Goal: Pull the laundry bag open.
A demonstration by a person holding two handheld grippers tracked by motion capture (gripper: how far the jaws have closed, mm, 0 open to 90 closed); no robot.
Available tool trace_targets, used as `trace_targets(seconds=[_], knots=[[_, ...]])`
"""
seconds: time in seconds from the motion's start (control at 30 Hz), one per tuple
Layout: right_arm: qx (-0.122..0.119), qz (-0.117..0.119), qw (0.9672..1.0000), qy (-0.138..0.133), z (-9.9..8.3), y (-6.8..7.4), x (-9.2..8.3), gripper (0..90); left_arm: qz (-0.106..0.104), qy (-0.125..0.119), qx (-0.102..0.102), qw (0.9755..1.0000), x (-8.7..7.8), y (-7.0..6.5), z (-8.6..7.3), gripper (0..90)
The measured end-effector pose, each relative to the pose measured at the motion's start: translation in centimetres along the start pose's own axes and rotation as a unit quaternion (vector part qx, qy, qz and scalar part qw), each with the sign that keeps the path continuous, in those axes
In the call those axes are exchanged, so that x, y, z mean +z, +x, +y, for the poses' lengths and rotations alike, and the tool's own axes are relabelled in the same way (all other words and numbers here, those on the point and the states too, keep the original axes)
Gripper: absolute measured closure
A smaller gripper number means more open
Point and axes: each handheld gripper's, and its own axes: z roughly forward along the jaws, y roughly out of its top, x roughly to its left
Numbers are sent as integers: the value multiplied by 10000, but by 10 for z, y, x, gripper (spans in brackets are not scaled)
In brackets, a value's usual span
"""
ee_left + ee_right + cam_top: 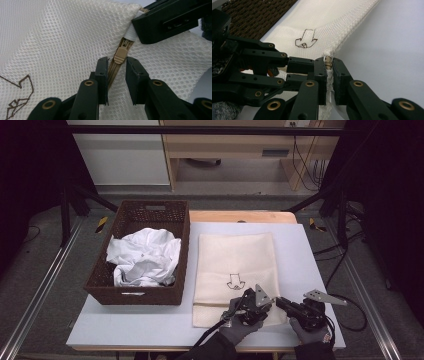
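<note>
Two claws meet at the mesh laundry bag's (pixel 235 270) near edge: right claw (pixel 329 75) clamped on its corner; left claw (pixel 117 75) apart, straddling the zipper pull (pixel 120 55).

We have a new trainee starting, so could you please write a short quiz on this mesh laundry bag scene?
1. True or false: the right tool pinches the corner of the mesh bag at the zipper's end.
2. What stands between the left tool's jaws? A) a white garment B) the zipper pull C) a basket handle
3. Where does the crumpled white clothing lie?

Key:
1. True.
2. B; the jaws stand apart on either side of it, not pressing it.
3. In the brown wicker basket, left of the bag.
</note>
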Motion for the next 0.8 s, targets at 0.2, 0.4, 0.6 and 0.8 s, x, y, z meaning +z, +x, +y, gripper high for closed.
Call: trace_targets(seconds=[0.2,0.4,0.6,0.8], knots=[[5,34,10000,-48,1,1,-1,835,-273,-126,24,9995,-6,-1,1,721],[1,58,10000,-67,1,1,-1,835,-204,-133,116,9996,-6,-2,1,735],[-17,74,10000,-61,1,3,0,837,-157,-171,119,9997,-3,-1,4,759],[-31,50,10000,-9,1,2,1,835,-240,-89,153,9996,-2,2,4,809]])
